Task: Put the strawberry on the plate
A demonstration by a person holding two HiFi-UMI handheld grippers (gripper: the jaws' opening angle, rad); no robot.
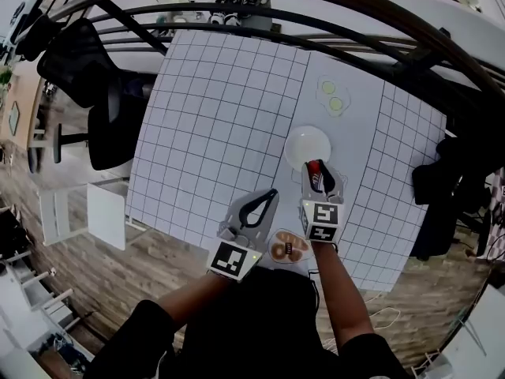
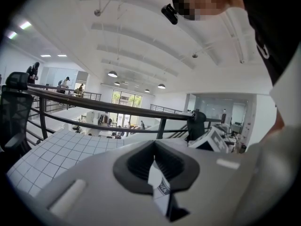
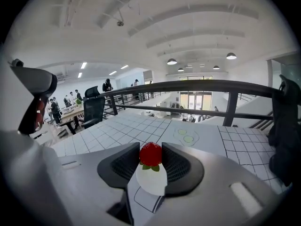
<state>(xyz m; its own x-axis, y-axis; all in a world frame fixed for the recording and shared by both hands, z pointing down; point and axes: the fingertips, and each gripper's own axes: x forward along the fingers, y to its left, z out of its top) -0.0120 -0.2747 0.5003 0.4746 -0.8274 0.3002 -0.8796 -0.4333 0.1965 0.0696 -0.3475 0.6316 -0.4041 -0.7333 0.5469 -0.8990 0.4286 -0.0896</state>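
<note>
- The right tool (image 1: 319, 172) is clenched on the strawberry (image 3: 150, 153). The red fruit sits between the two dark ribbed pads (image 3: 123, 166), close to their tips, with its green leaves pointing down.
- The strawberry is held in the tool at the near edge of the white plate (image 1: 308, 143), on the person's side. It is not lying on the plate. In the right gripper view the plate shows as a pale round shape just under the fruit, seen through the gap between the pads.
- The left tool (image 1: 271, 194) is closed, with its tips meeting and nothing between them. The curved pads leave only an oval gap behind the tips, and the table shows through it.
- The left tool is to the left of the right one and a little nearer the person. It points towards the plate but is clear of it.
- The table (image 1: 213, 125) has a white cover marked with a dark grid, and the plate stands on a plain white strip (image 1: 355, 133) running through it.
- Farther along that strip, beyond the plate, are two pale green discs (image 1: 333, 99).
- A small dish (image 1: 288, 247) with something brown on it sits at the near edge of the table, between the marker cubes of the two tools. I cannot tell what the brown thing is.
- A black office chair (image 1: 99, 93) stands off the table's left side.
- A dark railing (image 1: 331, 6) curves past the table's far edge.
</note>
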